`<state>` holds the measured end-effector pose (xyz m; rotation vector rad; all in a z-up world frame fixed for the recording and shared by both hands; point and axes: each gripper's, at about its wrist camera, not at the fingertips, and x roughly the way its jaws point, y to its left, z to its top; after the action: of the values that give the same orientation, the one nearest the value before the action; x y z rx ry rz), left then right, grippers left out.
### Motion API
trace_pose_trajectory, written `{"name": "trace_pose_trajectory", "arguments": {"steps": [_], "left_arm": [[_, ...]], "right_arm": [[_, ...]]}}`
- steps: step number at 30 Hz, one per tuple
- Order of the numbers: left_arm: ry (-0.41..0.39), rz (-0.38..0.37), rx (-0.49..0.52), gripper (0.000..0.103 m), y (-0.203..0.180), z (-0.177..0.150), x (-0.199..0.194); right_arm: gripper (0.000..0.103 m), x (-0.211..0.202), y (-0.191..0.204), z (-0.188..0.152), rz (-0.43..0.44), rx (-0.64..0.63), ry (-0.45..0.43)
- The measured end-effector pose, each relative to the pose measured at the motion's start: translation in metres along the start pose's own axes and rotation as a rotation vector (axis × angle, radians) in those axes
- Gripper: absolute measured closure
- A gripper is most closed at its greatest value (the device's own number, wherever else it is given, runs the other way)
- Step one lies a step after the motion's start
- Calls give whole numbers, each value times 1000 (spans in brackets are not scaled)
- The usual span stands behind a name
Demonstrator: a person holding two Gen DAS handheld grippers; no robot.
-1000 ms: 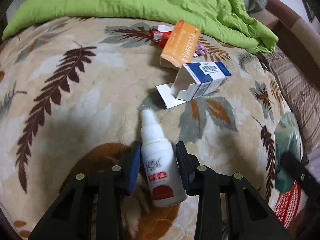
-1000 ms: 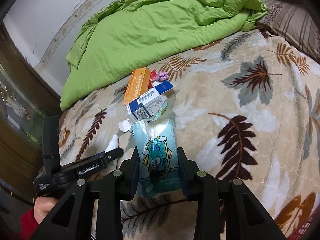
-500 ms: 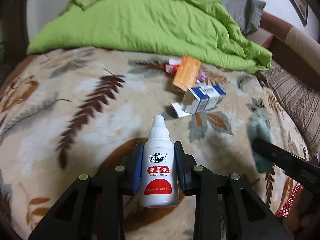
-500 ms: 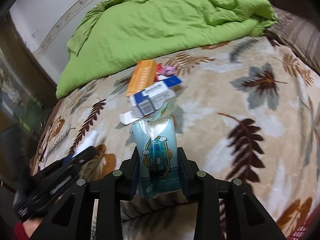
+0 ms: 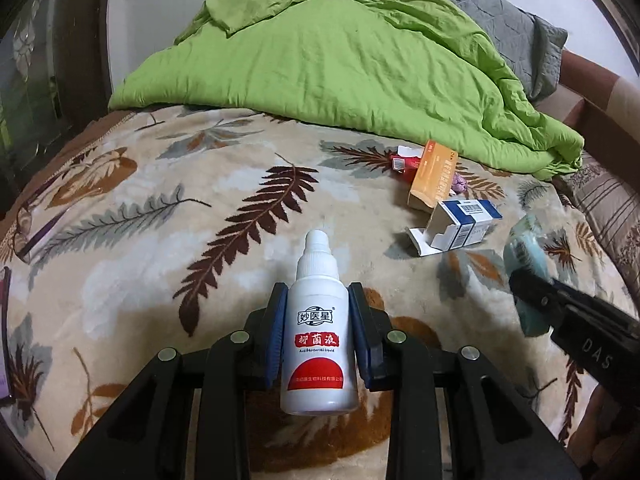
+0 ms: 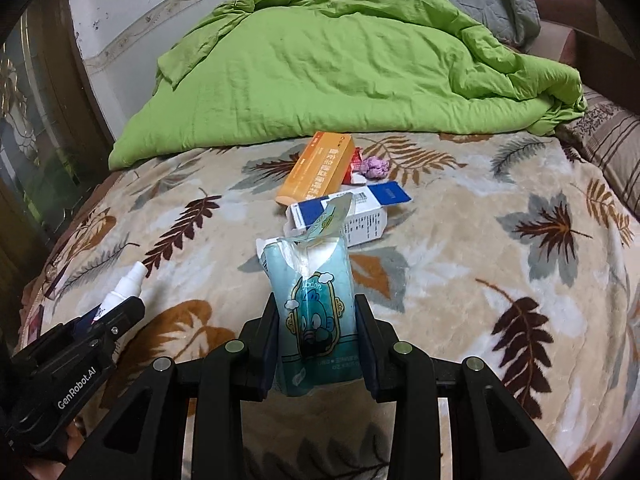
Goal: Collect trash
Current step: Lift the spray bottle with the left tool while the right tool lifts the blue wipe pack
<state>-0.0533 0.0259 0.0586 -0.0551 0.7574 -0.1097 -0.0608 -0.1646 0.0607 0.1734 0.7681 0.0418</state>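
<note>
Left wrist view, claw [image 5: 319,332] clamping white bottle [image 5: 319,336], leaf-print blanket [image 5: 160,240]

Red packet [image 5: 404,162] half hidden behind orange box [image 5: 434,174]; print unreadable. Teal pack [image 5: 524,256] blurred in left view, lower part covered by right tool [image 6: 316,336]. Bottle [image 6: 124,288] body hidden behind left tool [image 5: 319,336] in right view. Purple item [image 5: 3,328] cut off at left edge, unidentifiable.
</note>
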Motion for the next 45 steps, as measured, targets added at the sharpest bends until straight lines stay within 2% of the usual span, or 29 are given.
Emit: {"name": "trace_pose_trajectory", "arguments": {"steps": [11, 26, 45], "left_arm": [[-74, 42, 36, 74, -3, -1, -15], [-72, 53, 65, 74, -8, -3, -15], [-59, 53, 63, 74, -9, -4, -12]], "right_arm": [[66, -15, 14, 0, -33, -74, -82], [65, -7, 10, -2, -7, -32, -24], [65, 4, 12, 3, -1, -30, -17]]}}
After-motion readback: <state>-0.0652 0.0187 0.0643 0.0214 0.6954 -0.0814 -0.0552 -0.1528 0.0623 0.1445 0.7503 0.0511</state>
